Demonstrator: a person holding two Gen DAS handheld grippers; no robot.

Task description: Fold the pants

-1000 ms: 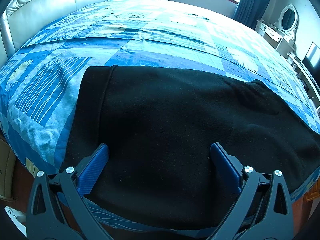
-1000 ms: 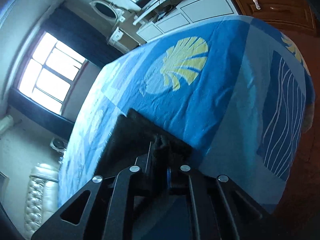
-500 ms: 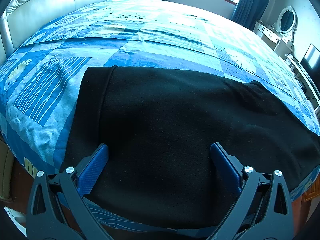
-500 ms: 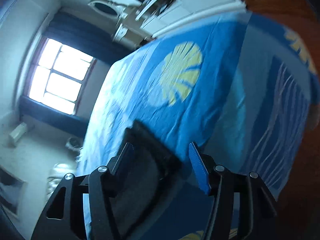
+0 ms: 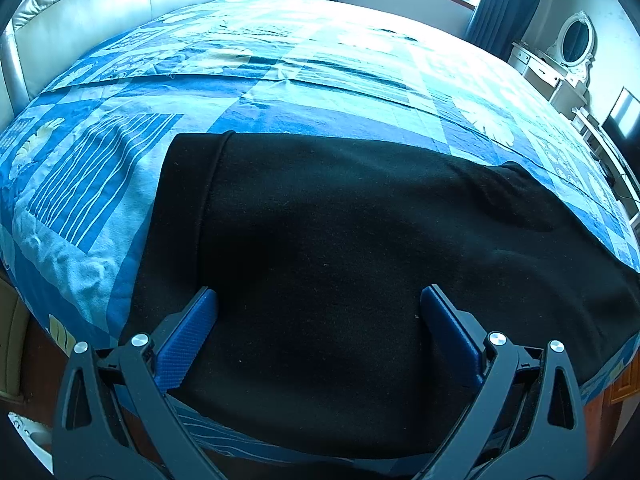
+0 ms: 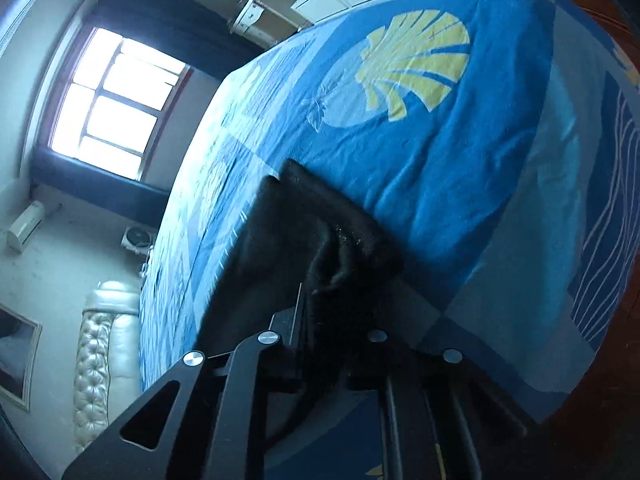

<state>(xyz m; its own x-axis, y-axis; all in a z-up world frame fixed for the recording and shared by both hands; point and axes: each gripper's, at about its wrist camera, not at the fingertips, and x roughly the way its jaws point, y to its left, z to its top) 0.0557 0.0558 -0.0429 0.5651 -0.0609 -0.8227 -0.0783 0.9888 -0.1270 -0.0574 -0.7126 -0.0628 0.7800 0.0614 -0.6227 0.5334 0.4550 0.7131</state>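
Two grippers: right gripper (image 6: 340,276) pinching hem of black pants (image 5: 360,248) flat on bed (image 5: 320,64); left gripper (image 5: 318,312) spread above waist end. Soft, limp, prob. light; best taken at corners/edges.

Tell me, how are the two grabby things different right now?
The left hand-held gripper has its blue fingers spread wide apart, while the right hand-held gripper is pinched shut. The left one holds nothing and just hovers over the black pants; the right one grips a bunched edge of them. Both point at the same pants on the blue bedspread.
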